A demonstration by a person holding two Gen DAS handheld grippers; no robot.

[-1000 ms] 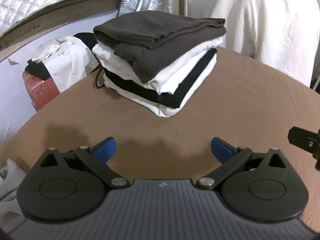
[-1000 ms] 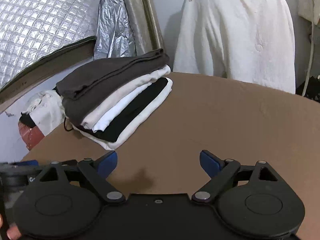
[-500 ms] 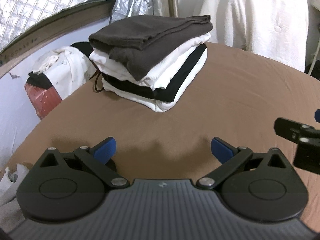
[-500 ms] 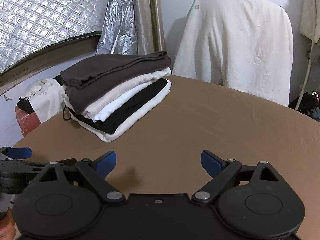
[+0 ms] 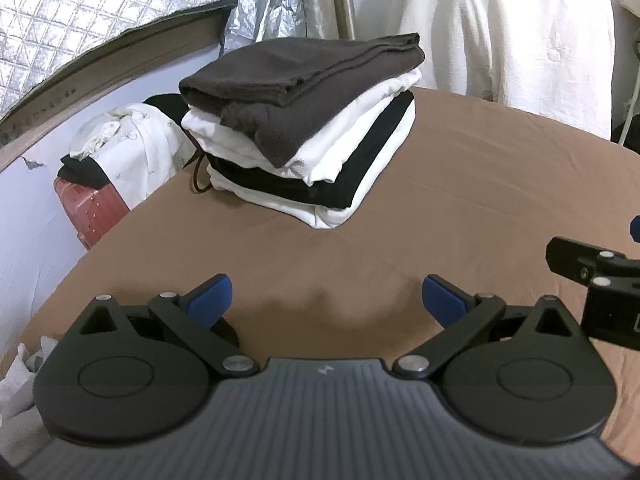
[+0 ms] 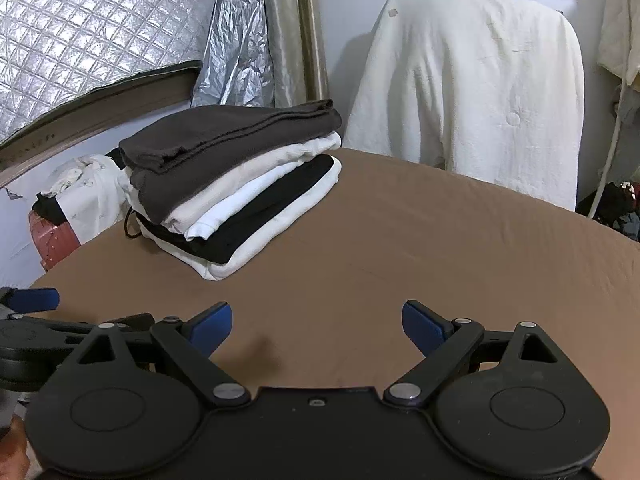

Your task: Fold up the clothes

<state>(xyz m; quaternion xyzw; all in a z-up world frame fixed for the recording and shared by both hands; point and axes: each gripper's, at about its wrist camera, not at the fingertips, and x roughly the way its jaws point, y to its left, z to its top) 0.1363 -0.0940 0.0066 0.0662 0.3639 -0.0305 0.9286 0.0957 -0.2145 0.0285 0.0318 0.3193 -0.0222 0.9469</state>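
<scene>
Your left gripper (image 5: 326, 298) has its blue pads spread wide with nothing between them, low over the brown table cover (image 5: 460, 208). Your right gripper (image 6: 316, 322) is equally spread and empty; from the left wrist view its body shows at the right edge, so the two tools sit side by side near the front edge. This posture suits a pause between garments: both are free to take the next item.

The cover in front of you is bare, which leaves a flat working area for folding.

Farther back on the left stands the stack of folded clothes (image 5: 308, 128), dark grey on top, then white, black and white layers. It appears parked at the far corner to keep finished pieces clear.

Beyond the table edge, unfolded clothes (image 5: 132, 148) lie heaped on a red suitcase (image 5: 86, 208), probably the supply. A white cloth (image 6: 472, 92) drapes a chair behind.
</scene>
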